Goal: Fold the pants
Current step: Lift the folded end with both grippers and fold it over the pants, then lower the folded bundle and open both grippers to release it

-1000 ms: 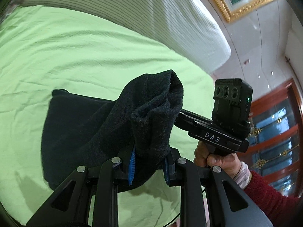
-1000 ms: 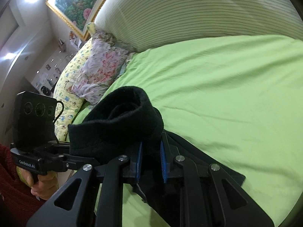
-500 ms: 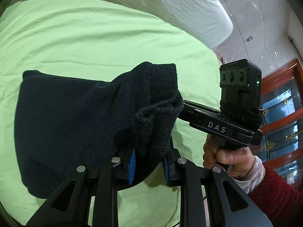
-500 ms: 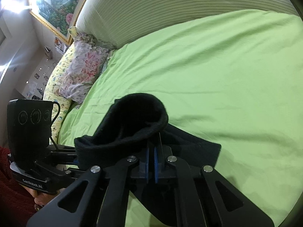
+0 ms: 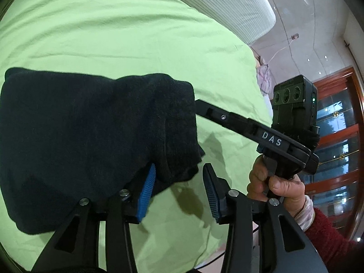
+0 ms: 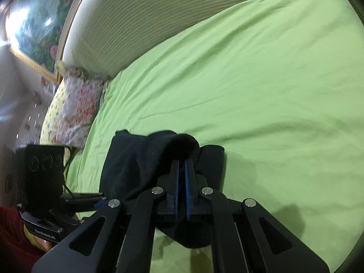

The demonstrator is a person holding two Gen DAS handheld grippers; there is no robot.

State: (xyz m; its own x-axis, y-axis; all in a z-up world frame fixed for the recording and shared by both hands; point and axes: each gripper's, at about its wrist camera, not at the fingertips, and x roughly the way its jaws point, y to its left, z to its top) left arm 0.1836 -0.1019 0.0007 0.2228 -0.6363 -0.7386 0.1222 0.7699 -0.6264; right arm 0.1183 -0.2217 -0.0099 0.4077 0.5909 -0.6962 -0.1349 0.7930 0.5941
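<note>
The black pants [image 5: 86, 132] lie folded on the green bed sheet [image 5: 113, 34]. My left gripper [image 5: 179, 170] is low at their near right corner. Its jaws are opening, and the folded edge sags between the blue pads [image 5: 146, 191] without being pressed. My right gripper [image 5: 200, 105] comes in from the right, its tips buried in the same fold. In the right wrist view my right gripper [image 6: 182, 161] is shut on a bunched ridge of the pants [image 6: 136, 163]. The left gripper [image 6: 95, 201] shows at the lower left there.
A striped padded headboard [image 6: 159, 16] runs along the far side of the bed. Floral pillows [image 6: 72, 104] lie at its left end under a framed painting [image 6: 38, 29]. A hand in a red sleeve [image 5: 275, 182] holds the right gripper. Wooden glazed doors [image 5: 336, 136] stand beyond the bed's edge.
Both grippers came down toward the sheet with the raised fold, which now rests over the lower layer. The left jaws opened off the cloth. The right jaws closed tighter.
</note>
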